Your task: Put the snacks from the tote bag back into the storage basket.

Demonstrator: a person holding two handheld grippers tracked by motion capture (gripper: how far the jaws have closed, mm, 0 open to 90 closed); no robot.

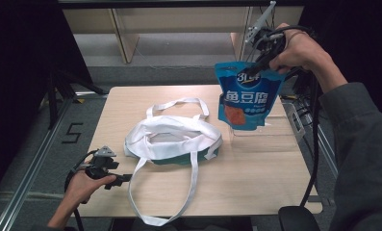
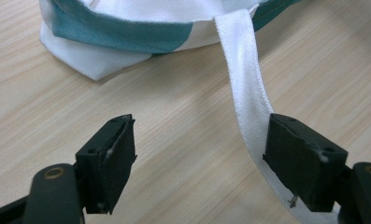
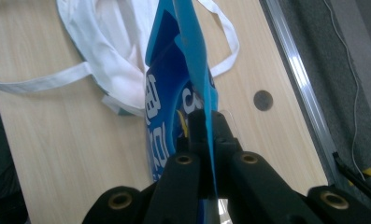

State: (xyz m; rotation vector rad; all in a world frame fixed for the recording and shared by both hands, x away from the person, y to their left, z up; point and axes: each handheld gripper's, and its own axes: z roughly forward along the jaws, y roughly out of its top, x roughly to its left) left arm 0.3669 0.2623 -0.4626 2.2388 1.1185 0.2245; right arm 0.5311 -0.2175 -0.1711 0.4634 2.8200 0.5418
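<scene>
While the pouch point(image 1: 246, 96) is seen from the high view, it is held up by its top edge in the right tool point(image 1: 261, 61), so that it hangs free, above the far right part of the bench point(image 1: 256, 168) and beyond the bag point(image 1: 174, 139). Such a grip by the seal lets the pouch hang straight, which suits a drop into an open mouth; this is judged, not seen. The bag is laid flat on the bench with its mouth turned up and its straps spread out. The left tool point(image 1: 123, 179) is kept low at the near left edge, its tips beside the near strap point(image 1: 193, 178), probably so that the bag can be steadied or its mouth pulled wider.

From the left tool view, the jaws are seen wide apart with nothing gripped. The strap point(image 2: 248, 93) runs down past the right-hand jaw, touching it or just under it; which cannot be told. The bag's corner point(image 2: 94, 60), white with a teal band, lies ahead of the tips, apart from them.

From the right tool view, the jaws are seen fully closed on the pouch's thin blue edge point(image 3: 197, 70), which rises straight from between them. The pouch point(image 3: 162, 116) hangs beneath, and the bag point(image 3: 113, 46) is seen further below and to one side on the bench point(image 3: 80, 154), so the pouch is not yet over the mouth.
</scene>
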